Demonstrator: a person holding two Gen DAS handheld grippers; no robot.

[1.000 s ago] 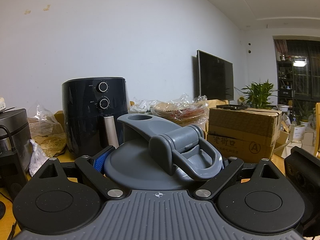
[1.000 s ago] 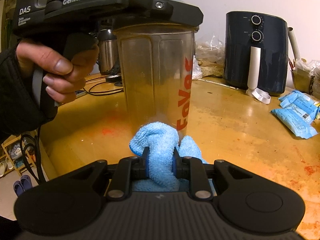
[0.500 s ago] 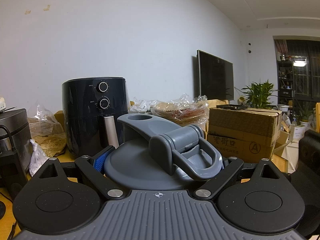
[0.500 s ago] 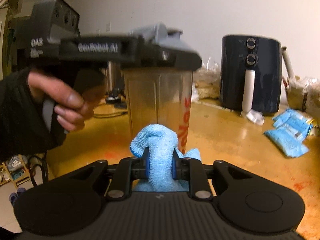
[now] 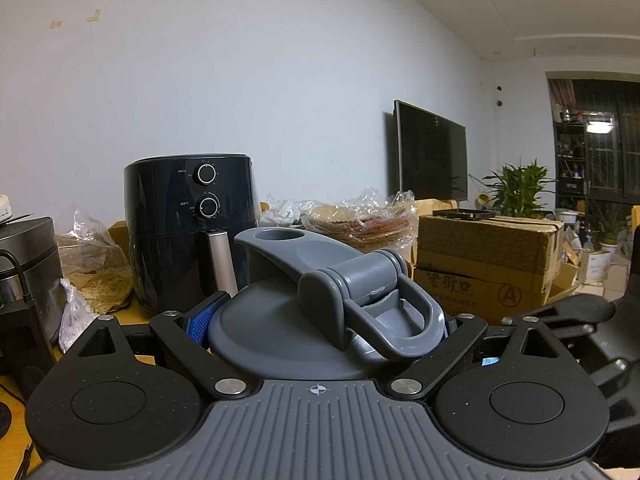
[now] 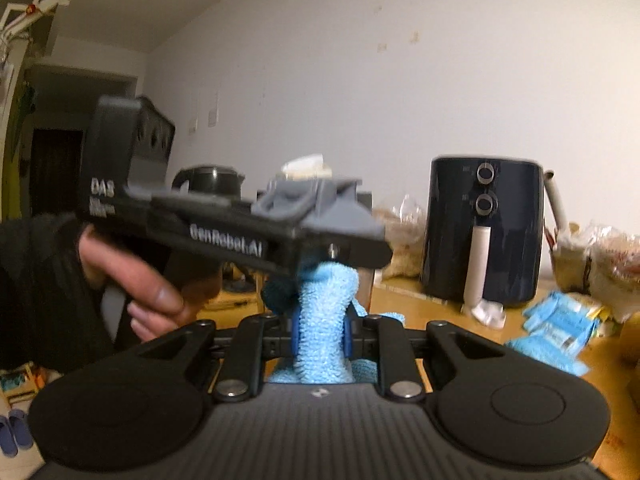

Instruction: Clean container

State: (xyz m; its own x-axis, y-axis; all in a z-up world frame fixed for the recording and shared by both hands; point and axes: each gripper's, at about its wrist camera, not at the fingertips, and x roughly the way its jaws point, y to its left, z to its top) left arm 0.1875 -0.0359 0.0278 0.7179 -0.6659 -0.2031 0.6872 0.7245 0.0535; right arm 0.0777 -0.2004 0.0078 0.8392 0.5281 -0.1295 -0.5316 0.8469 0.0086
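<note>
Jaws first, left to right: your left gripper [image 5: 320,332] is clamped on the shaker bottle [image 5: 288,332] just under its grey lid, blue pads pressed to either side, while your right gripper [image 6: 320,332] is pinched tight on a folded blue microfibre cloth [image 6: 324,320]. The bottle is upright and held above the table; from the right wrist view only its grey lid [image 6: 320,208] shows clearly, with the cloth's tip right under the left gripper's body.

For the wipe, I'd judge the lid and upper rim to be the target now. Keep your left hand [image 6: 136,280] steady and let the cloth do the travelling; press with the bunched tip, not the metal fingers, so the pads never scrape the plastic. The flip cap and carry loop [image 5: 396,320] are likely to snag the fabric, so work around them.

On room: the kettle sits behind at left, the black air fryer [image 6: 484,232] stands well apart to the right, and blue packets [image 6: 560,328] lie on the table [image 6: 420,304] beyond it. Open space is mostly above and toward you.
</note>
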